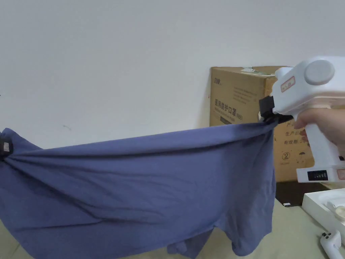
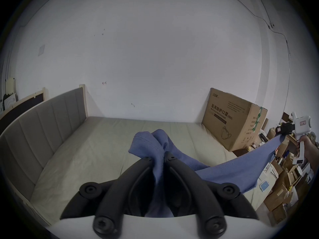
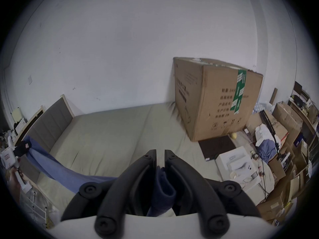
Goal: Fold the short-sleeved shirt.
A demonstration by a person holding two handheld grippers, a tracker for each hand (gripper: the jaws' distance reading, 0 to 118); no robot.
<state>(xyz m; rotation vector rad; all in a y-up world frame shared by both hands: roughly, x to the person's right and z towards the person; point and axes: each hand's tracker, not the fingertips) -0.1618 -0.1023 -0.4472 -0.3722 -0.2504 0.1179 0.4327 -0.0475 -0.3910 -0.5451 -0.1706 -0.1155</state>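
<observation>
Head view, shirt: the blue short-sleeved shirt [image 1: 134,189] hangs in the air, stretched between the two grippers above the bed [image 1: 296,229], its top edge sagging in the middle and its lower parts dangling toward the sheet.
Left gripper: the left gripper [image 2: 158,158] has its jaws closed on a bunched wad of cloth, with a loose lump poking out past the tips.
Right gripper: the right gripper [image 3: 160,154] has its jaws nearly together, pinching a thin fold of the same cloth set deep between them.
Stage: likely spreading the garment before laying it flat; no fold looks made yet.
Risk, slip: pulling the hands further apart could drag the thin fold out of the right jaws, dropping that end.
Risk, crooked lay: the left side is gathered, not held by one clean edge, so the cloth may land twisted or creased.
Risk, snag: the cardboard box [image 1: 242,97] stands close behind the right hand [image 1: 323,124], and a white tray [image 1: 320,209] lies near the bed's edge; a swinging hem could catch either.
</observation>
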